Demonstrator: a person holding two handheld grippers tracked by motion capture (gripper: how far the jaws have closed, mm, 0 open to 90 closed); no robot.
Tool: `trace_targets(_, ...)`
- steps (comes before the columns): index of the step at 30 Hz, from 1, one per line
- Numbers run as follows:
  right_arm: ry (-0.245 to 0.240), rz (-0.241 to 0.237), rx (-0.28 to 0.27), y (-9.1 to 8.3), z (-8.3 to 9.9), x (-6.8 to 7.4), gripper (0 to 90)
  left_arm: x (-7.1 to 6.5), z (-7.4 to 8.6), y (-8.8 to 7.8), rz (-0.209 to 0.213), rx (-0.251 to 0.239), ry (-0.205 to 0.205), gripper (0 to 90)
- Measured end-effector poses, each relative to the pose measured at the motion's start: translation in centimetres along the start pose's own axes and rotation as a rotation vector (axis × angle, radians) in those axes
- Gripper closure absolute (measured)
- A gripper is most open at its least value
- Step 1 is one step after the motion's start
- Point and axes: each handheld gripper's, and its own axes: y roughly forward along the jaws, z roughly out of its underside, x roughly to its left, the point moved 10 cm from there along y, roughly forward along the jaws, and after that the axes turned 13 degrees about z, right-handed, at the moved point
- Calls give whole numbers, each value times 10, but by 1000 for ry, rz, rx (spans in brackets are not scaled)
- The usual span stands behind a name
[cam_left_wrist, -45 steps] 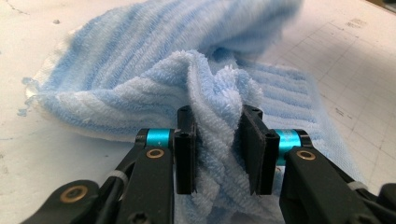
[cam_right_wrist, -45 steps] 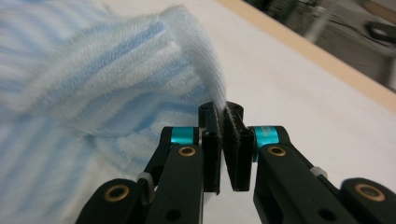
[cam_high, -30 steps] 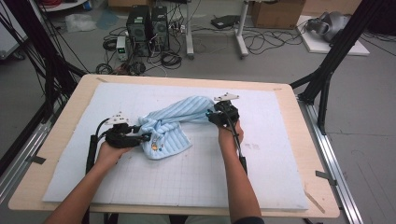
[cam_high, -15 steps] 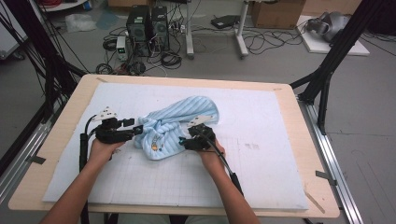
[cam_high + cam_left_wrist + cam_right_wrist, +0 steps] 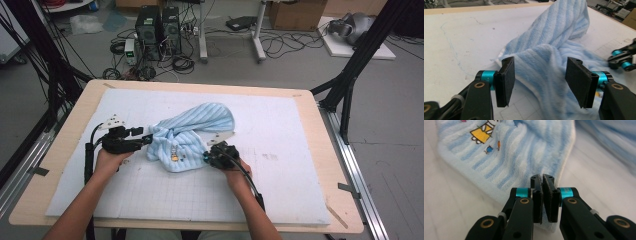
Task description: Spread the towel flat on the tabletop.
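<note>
The right gripper (image 5: 542,195) has just closed, pinching the pale-blue striped terry towel's (image 5: 524,157) hem; the left gripper (image 5: 539,77) gapes wide around a fold of it.

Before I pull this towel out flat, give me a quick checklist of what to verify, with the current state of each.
1. Right gripper shut on the towel edge: ok, fabric sits between the closed fingers; its jaws have just been closing.
2. Left gripper gripping the towel: not ok, its fingers stand open with the fabric between them, unpressed.
3. Towel spread flat: not ok, it lies bunched and twisted.
4. Bare room on the table around the towel: ok.
5. Which corner the right gripper holds: cannot tell.
</note>
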Motion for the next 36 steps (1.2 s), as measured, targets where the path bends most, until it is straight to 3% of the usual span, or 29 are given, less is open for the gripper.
trace_targets(2, 37, 36, -2, -18, 19, -14, 864, 0, 1, 1, 0, 8, -3, 405)
trace_targets(4, 35, 49, -1, -22, 23, -18, 864, 0, 2, 2, 0, 9, -5, 405)
trace_targets(5, 31, 79, 2, -37, 32, -27, 863, 0, 2, 2, -1, 14, -1, 404)
trace_targets(7, 26, 95, 0, -43, 36, -31, 863, -1, 2, 3, -1, 12, -1, 404)
trace_targets(8, 22, 119, 6, -56, 46, -37, 863, -1, 2, 3, -2, 12, -1, 404)
trace_targets(12, 30, 169, 26, -71, 65, -49, 864, -1, 3, 4, -3, 17, -2, 403)
trace_targets(13, 35, 226, 55, -79, 77, -60, 864, -1, 3, 4, -4, 19, 1, 403)
trace_targets(15, 47, 287, 72, -86, 84, -71, 860, -1, 4, 5, -4, 25, 4, 403)
trace_targets(17, 60, 295, 67, -88, 85, -74, 844, -3, 5, 7, 1, 30, 7, 403)
trace_targets(21, 149, 300, -34, -94, 71, -83, 652, -4, 5, 13, 4, 29, 15, 403)
trace_targets(26, 150, 268, -104, -77, 44, -78, 493, -6, -3, 24, 20, 21, 15, 446)
trace_targets(30, 141, 242, -115, -64, 31, -74, 489, -2, -12, 40, 37, 22, -22, 442)
trace_targets(36, 143, 222, -111, -58, 30, -70, 489, 8, -24, 77, 34, 59, -40, 440)
